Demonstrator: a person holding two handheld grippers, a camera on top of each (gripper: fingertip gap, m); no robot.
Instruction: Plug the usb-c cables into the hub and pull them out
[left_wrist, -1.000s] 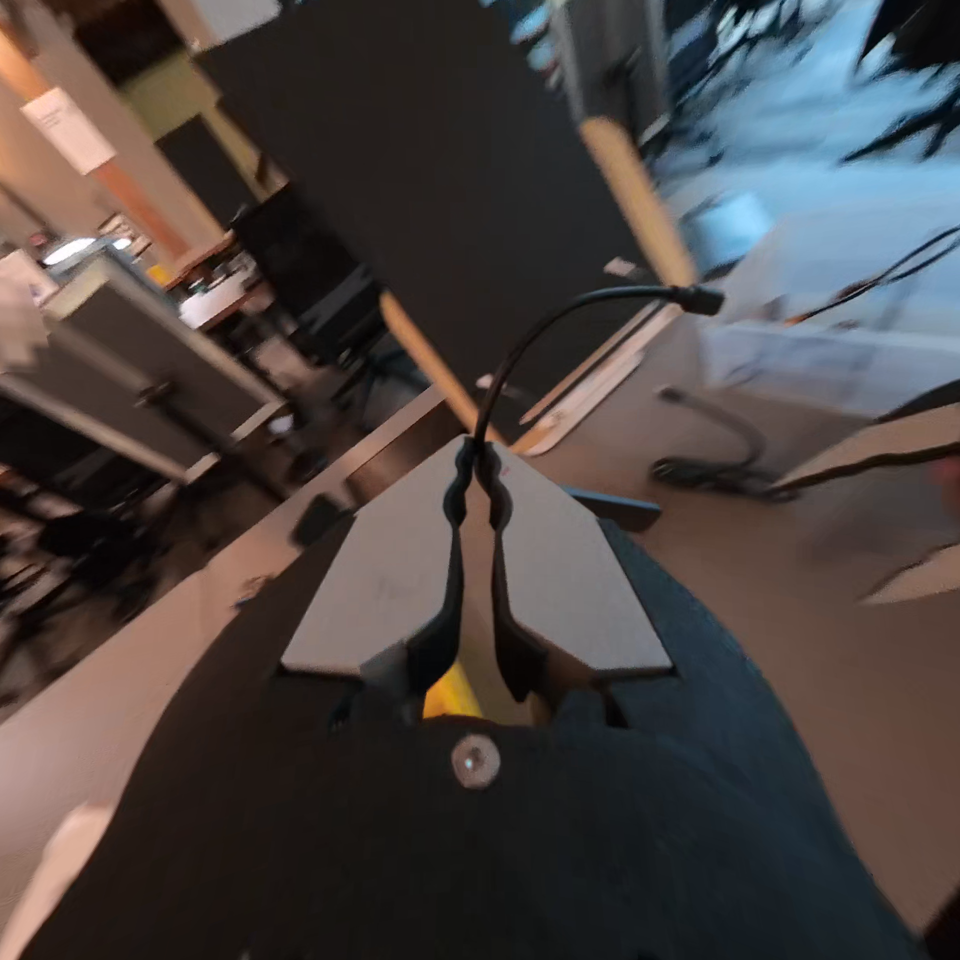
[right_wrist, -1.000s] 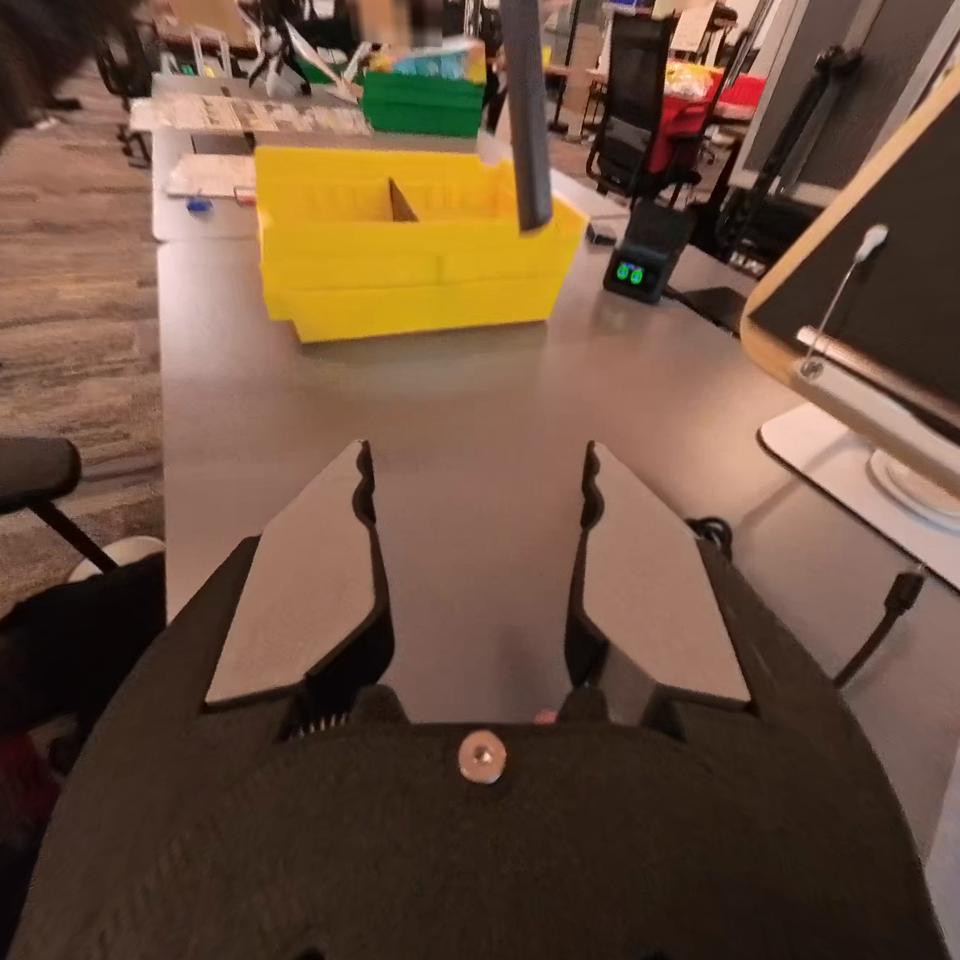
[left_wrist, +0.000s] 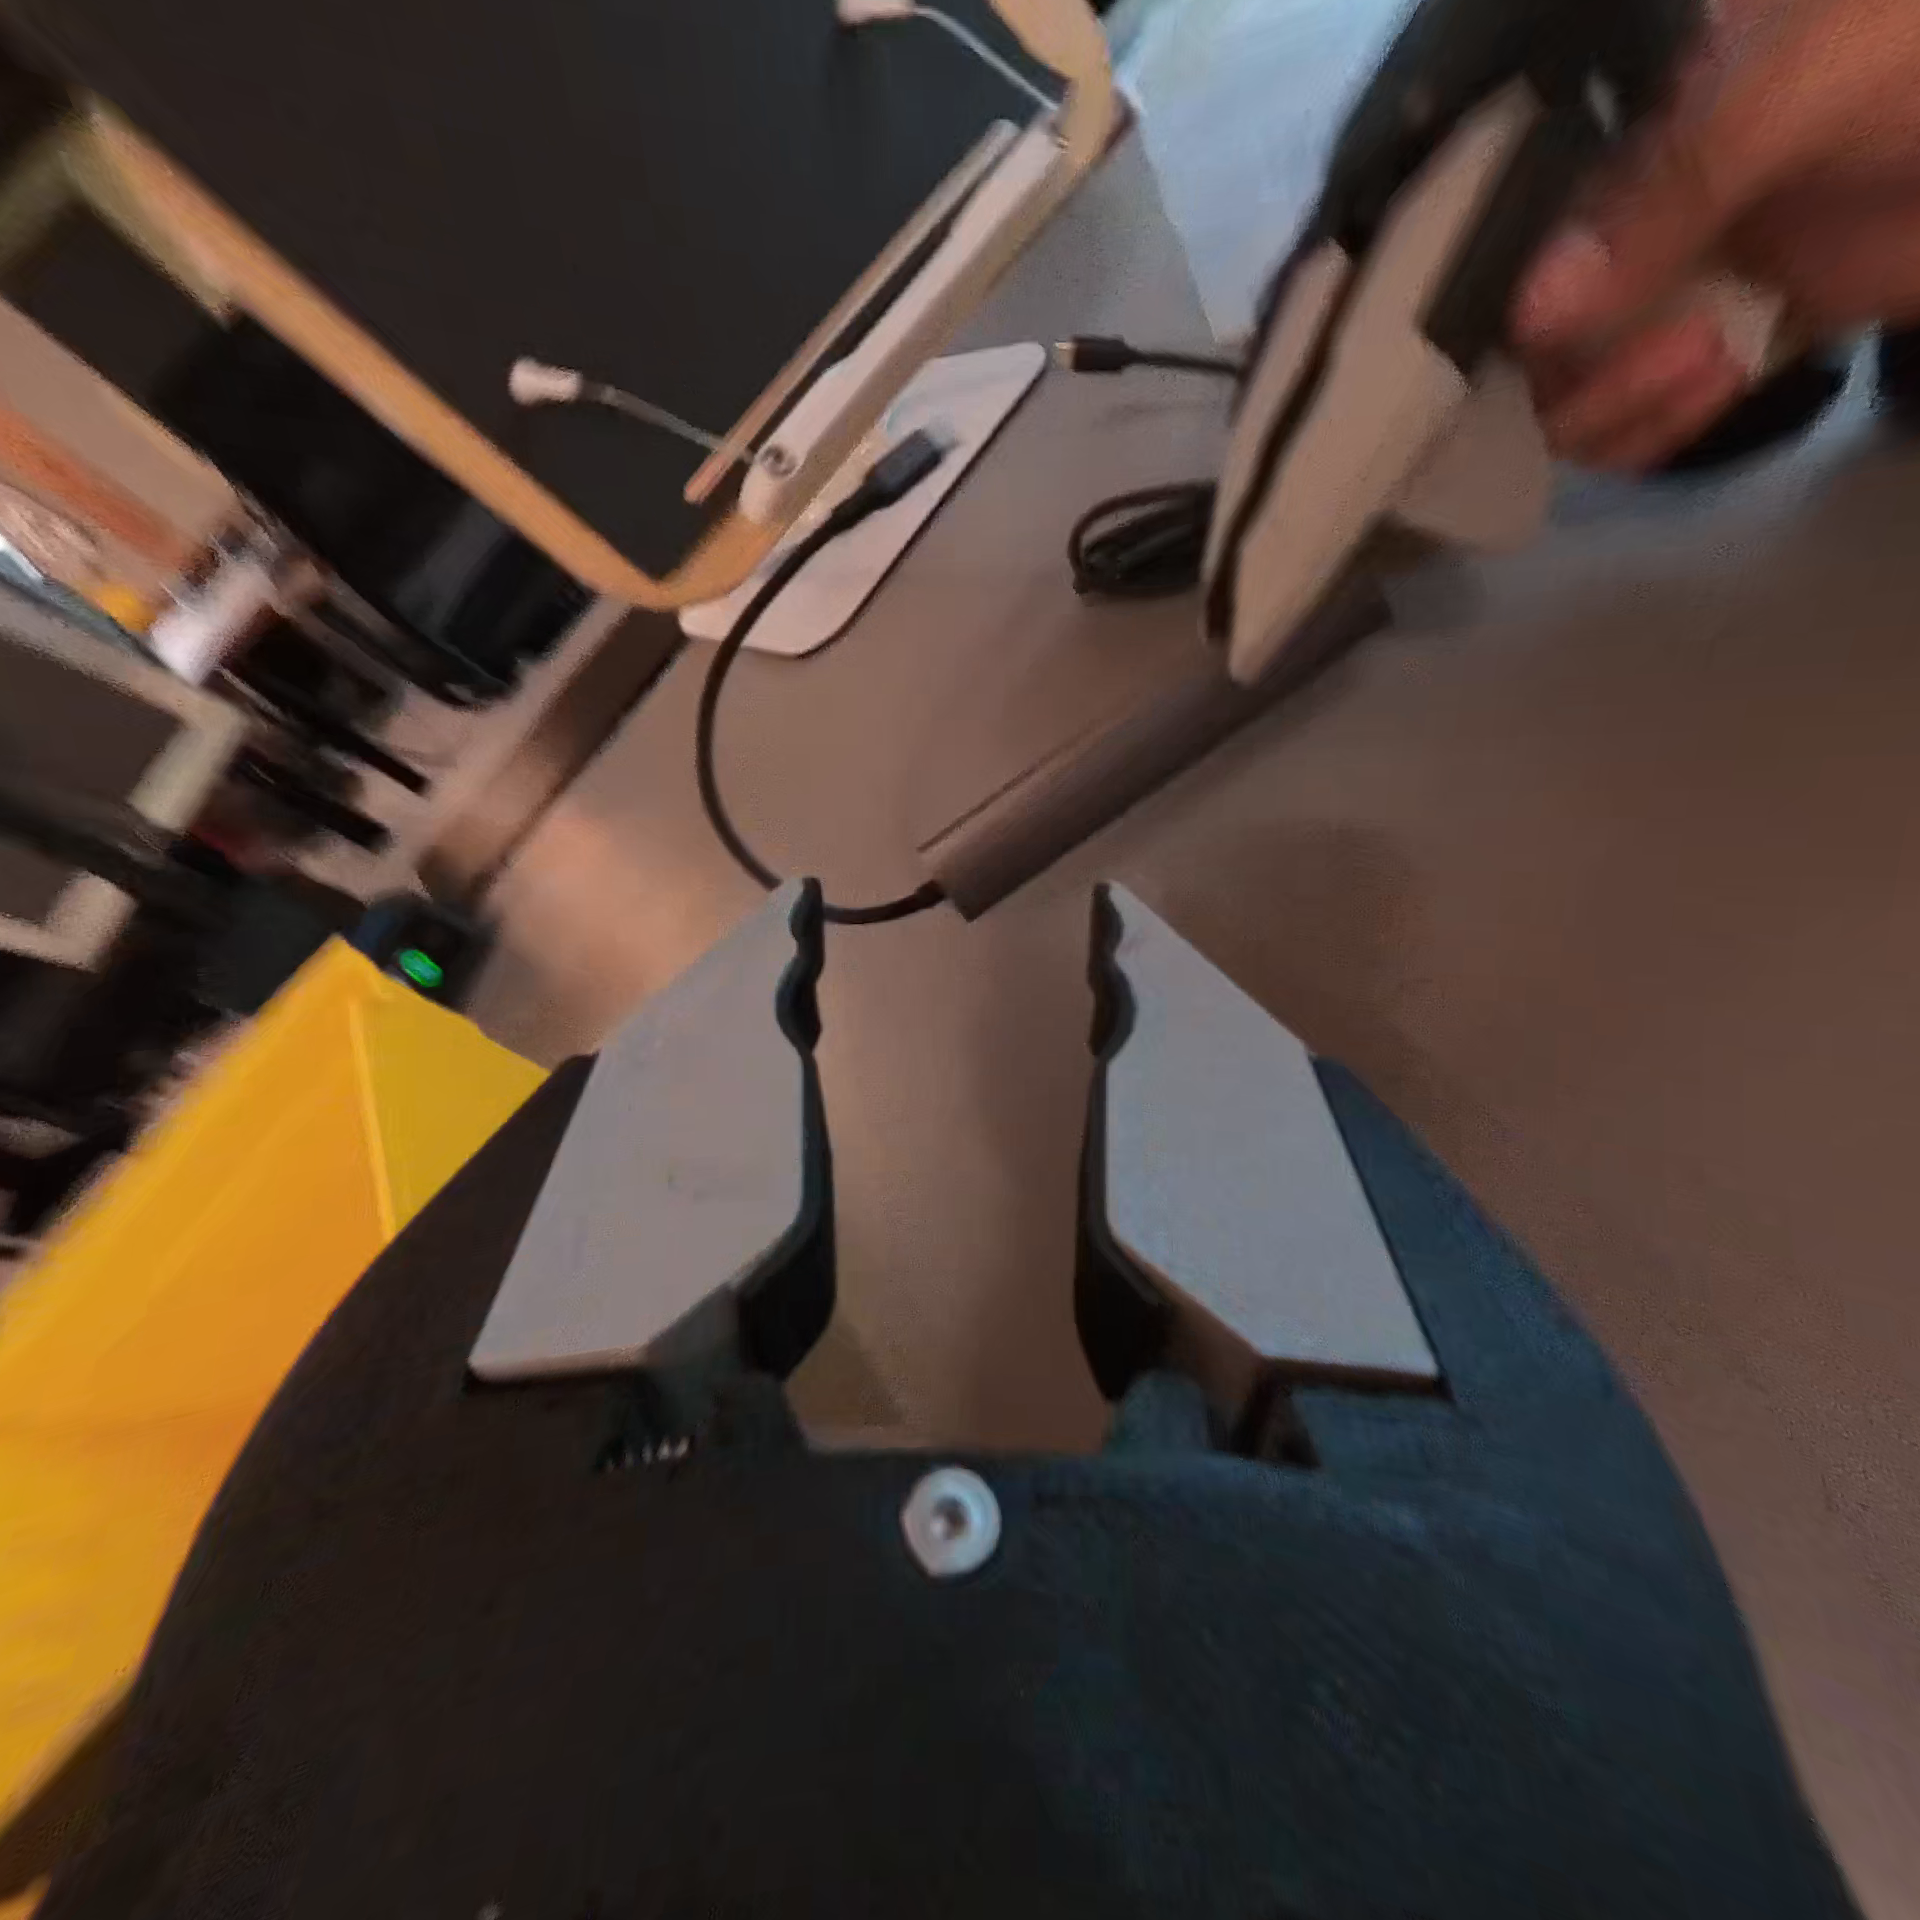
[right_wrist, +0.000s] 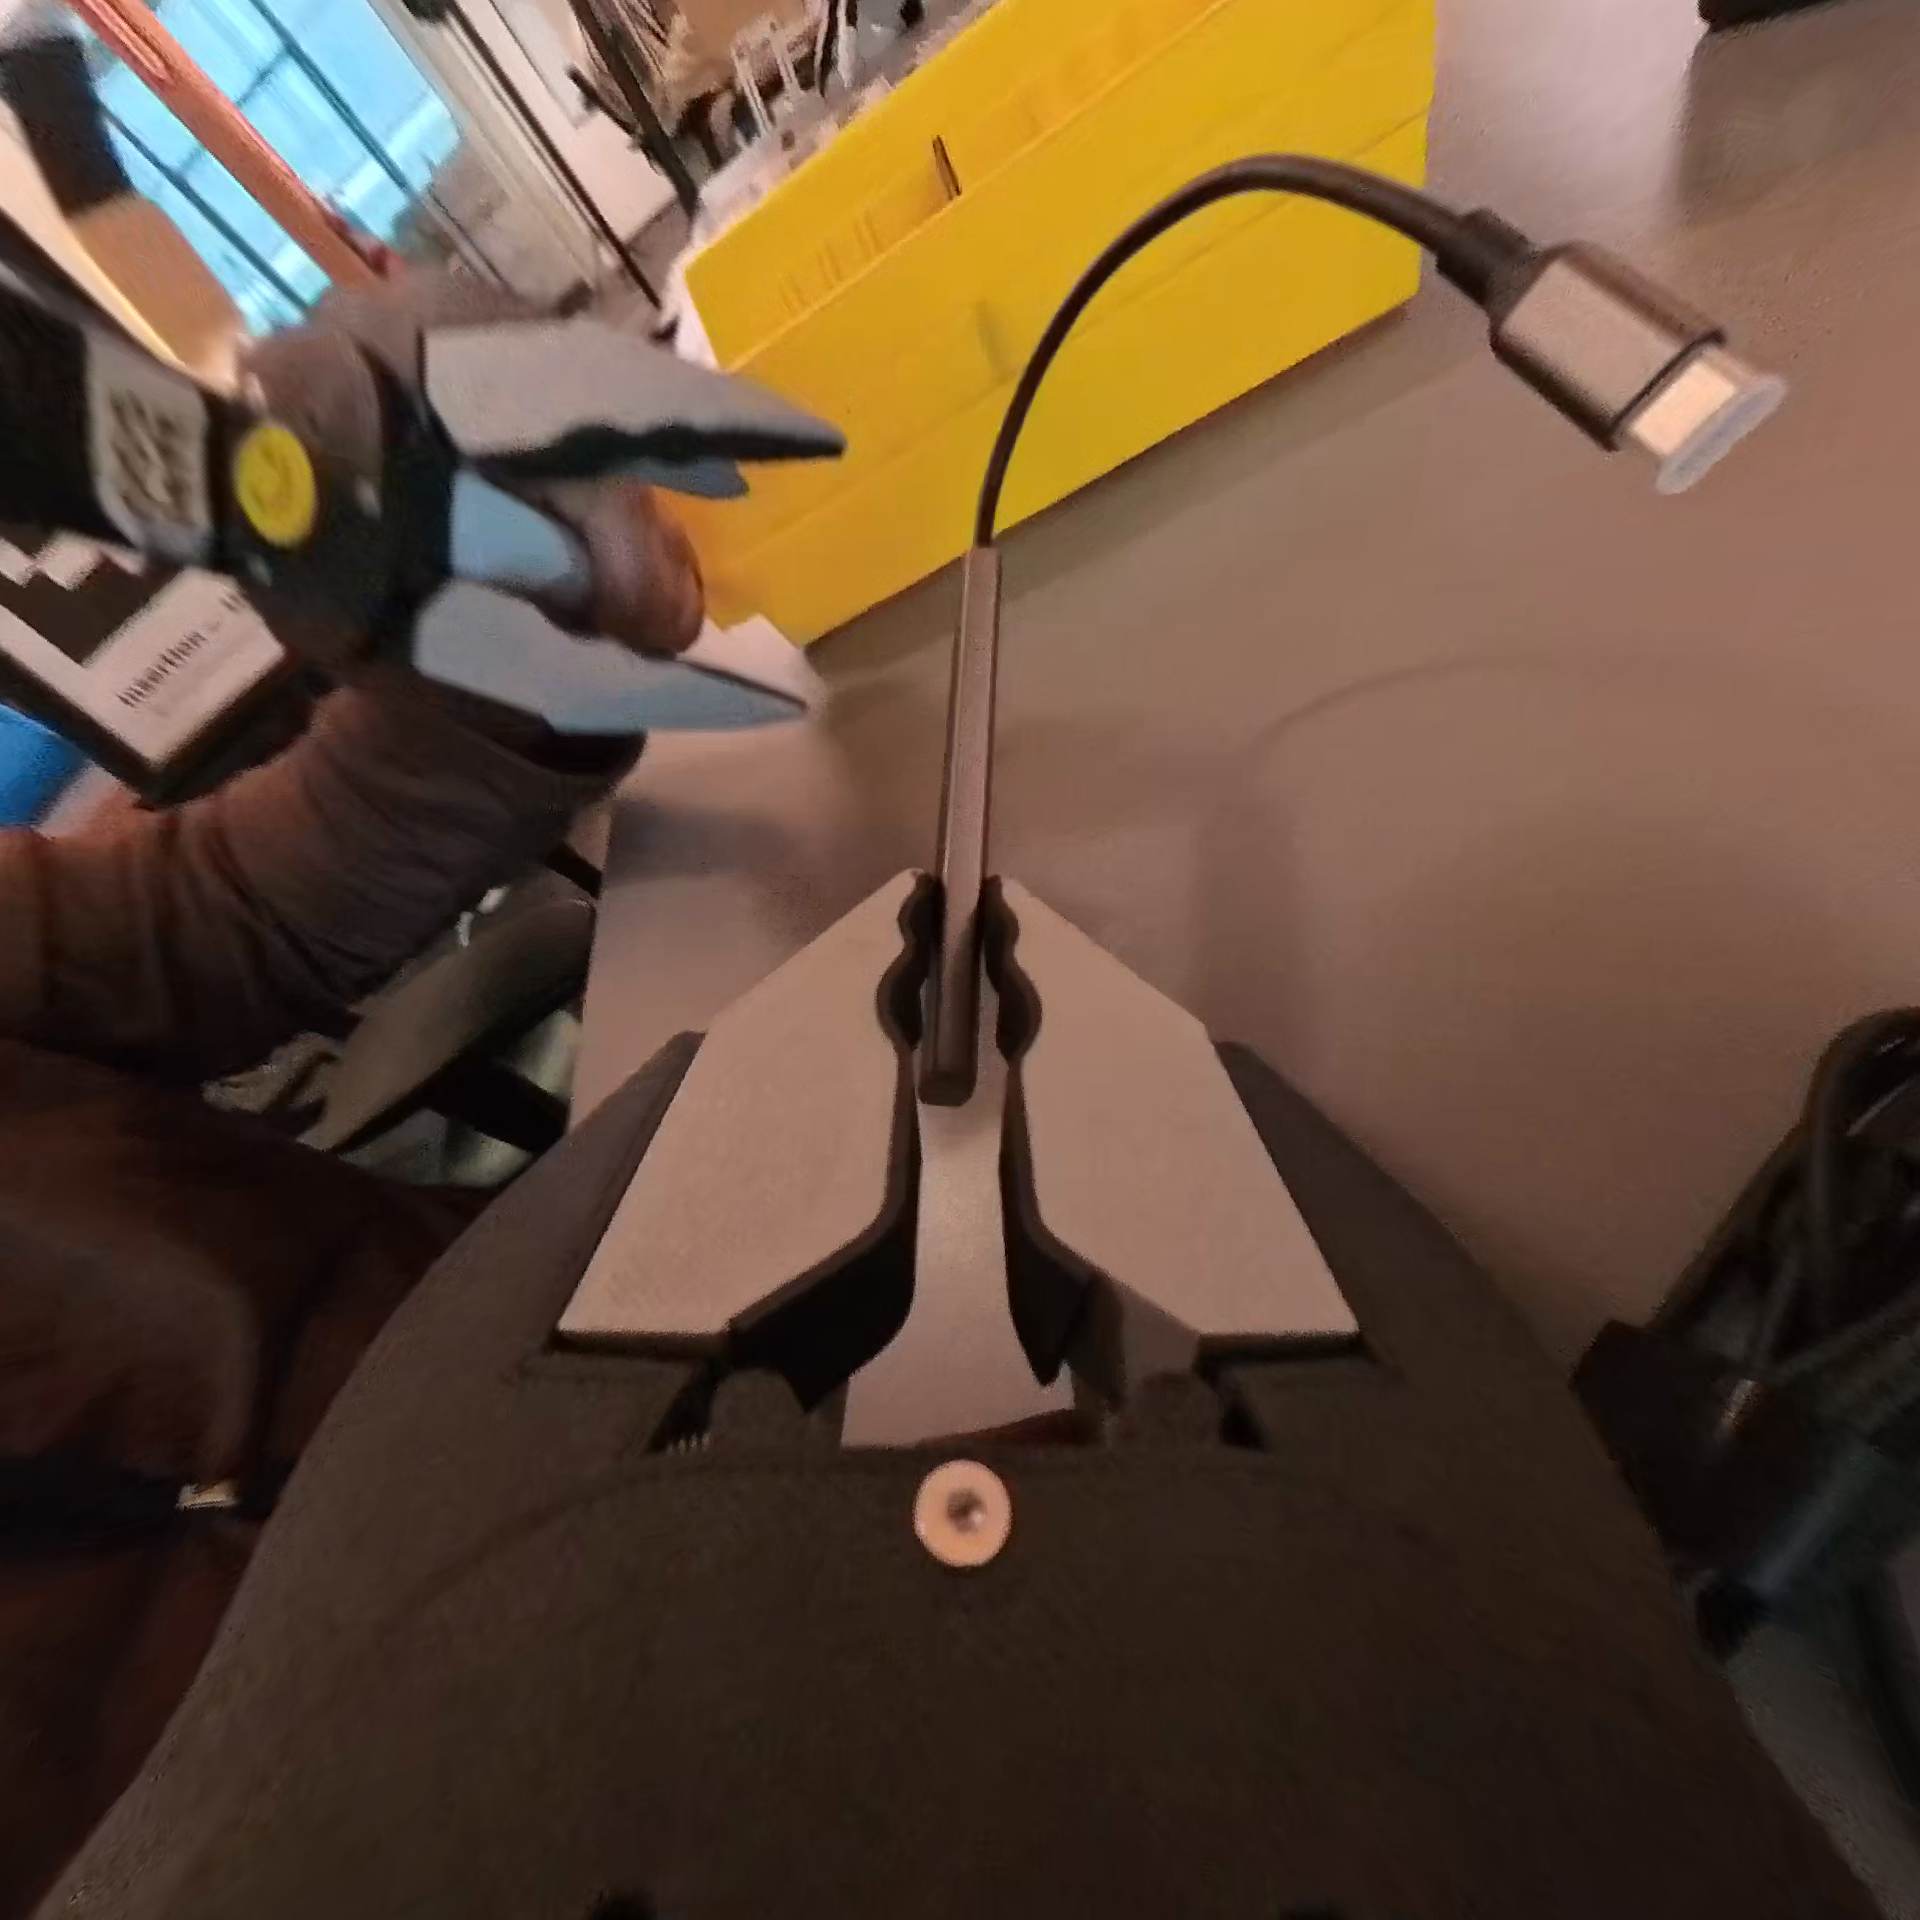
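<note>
Right gripper is clamped on the slim grey hub, pinching its near end between the fingertips; hub sticks out forward, lifted off the grey table. Hub's short black pigtail cable arcs up and right, ending in a silver usb-c plug hanging free in the air. Left gripper has its jaws spread apart, nothing between them, tips just short of the hub's far end where the pigtail leaves it. From the left wrist view the right gripper comes in from upper right, a hand behind it. Loose black usb-c cable lies coiled on the table beyond the hub, one plug lying near a white monitor base. Yellow bin sits farther back on the table. Both views blurred.
</note>
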